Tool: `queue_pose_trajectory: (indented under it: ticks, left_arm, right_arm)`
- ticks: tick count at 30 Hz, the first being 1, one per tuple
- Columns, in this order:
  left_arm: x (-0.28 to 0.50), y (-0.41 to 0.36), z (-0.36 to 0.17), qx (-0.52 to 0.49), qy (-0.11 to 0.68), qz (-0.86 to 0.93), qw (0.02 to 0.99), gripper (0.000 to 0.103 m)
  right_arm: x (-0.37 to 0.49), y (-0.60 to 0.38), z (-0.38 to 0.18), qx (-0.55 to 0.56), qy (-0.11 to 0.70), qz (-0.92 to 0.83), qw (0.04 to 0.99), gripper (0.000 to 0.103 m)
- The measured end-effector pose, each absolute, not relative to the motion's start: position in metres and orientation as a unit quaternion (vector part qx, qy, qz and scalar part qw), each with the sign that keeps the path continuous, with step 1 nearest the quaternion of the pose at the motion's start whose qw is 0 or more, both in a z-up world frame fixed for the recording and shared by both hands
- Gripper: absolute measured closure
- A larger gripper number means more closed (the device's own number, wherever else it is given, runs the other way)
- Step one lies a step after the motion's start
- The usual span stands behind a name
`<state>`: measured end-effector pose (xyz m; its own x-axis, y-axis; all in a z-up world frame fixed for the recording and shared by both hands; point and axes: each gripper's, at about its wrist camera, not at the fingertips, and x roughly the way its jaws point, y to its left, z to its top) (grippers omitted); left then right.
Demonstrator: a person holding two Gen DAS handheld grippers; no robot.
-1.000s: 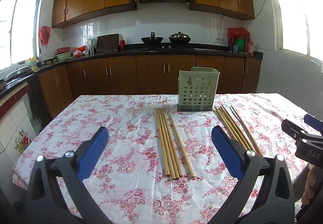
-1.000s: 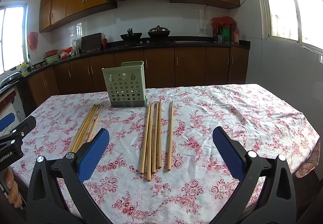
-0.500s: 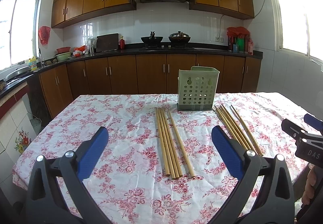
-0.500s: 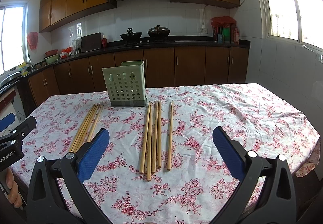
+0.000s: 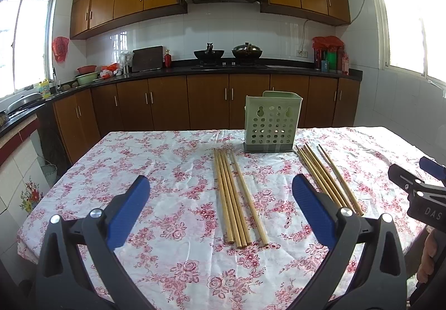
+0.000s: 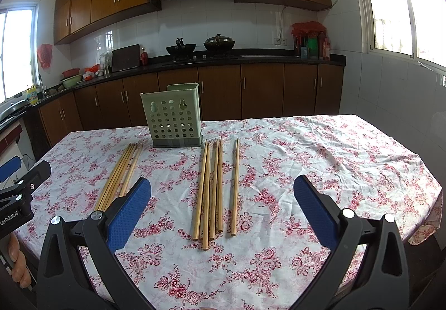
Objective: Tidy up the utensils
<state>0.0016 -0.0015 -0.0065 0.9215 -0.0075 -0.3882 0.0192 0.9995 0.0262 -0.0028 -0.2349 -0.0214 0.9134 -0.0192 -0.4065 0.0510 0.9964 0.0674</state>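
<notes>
Two bundles of wooden chopsticks lie untouched on the floral tablecloth (image 5: 156, 159), one group (image 5: 237, 198) ahead of the left gripper (image 5: 220, 206), the other (image 6: 214, 190) ahead of the right gripper (image 6: 221, 209), with the perforated green holder (image 6: 172, 117) standing upright at the far ends between them. Both grippers hover above the near table edge, fingers spread wide and holding nothing. The first pick looks to be the step in hand. It would likely go best by dropping low over one stick near its middle and closing across its width, so it lifts level. The lone stick (image 6: 235, 187) lying slightly apart seems the easier start; whether the packed ones touch is hard to judge through the fisheye.
</notes>
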Motion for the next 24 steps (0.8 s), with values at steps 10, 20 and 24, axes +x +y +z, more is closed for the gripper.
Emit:
queue_pose_trajectory:
  ticks: [10, 20, 24]
  left_arm:
    - [0.0017, -0.0019, -0.0067, 0.015, 0.198, -0.007, 0.98, 0.004]
    - [0.0023, -0.0012, -0.008, 0.015, 0.199, -0.007, 0.98, 0.004]
    - [0.0032, 0.0012, -0.0093, 0.014, 0.201, -0.008, 0.979, 0.004]
  right_arm:
    - [-0.0018, -0.2361, -0.0218, 0.039, 0.208, -0.019, 0.977, 0.002]
    - [-0.0022, -0.234, -0.022, 0.038, 0.209, -0.018, 0.977, 0.002]
    - [-0.0006, -0.2361, -0.0218, 0.038, 0.209, -0.018, 0.977, 0.002]
